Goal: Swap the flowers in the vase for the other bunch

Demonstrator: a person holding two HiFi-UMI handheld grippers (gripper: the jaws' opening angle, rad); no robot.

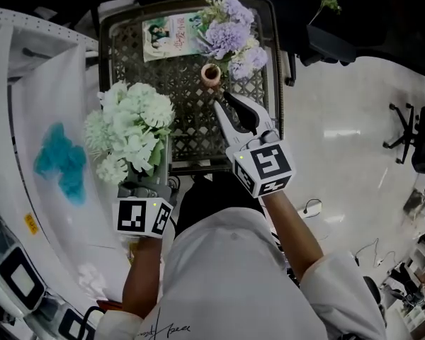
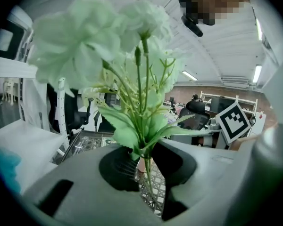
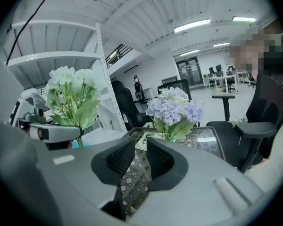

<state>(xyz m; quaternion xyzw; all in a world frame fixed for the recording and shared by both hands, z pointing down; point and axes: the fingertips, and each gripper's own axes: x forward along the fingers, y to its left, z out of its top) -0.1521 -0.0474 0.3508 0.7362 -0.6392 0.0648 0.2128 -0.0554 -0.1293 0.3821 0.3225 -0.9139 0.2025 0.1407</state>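
Observation:
A bunch of white-green flowers point(image 1: 131, 129) point(image 2: 113, 36) stands up from my left gripper point(image 1: 150, 184) point(image 2: 144, 150), which is shut on its stems over the table's front left corner. The small pinkish vase point(image 1: 211, 74) stands near the middle of the lattice table point(image 1: 188, 137) with nothing in its mouth. A purple bunch point(image 1: 230, 34) point(image 3: 174, 109) lies behind it at the back right. My right gripper point(image 1: 224, 103) point(image 3: 140, 154) points at the vase from just in front of it. A narrow gap shows between its jaws, with nothing in it.
A printed booklet point(image 1: 171, 35) lies at the table's back left. A white sheet with a blue patch point(image 1: 60, 161) covers the surface to the left. Office chairs point(image 1: 411, 137) stand on the glossy floor to the right, with a dark chair point(image 1: 340, 30) behind the table.

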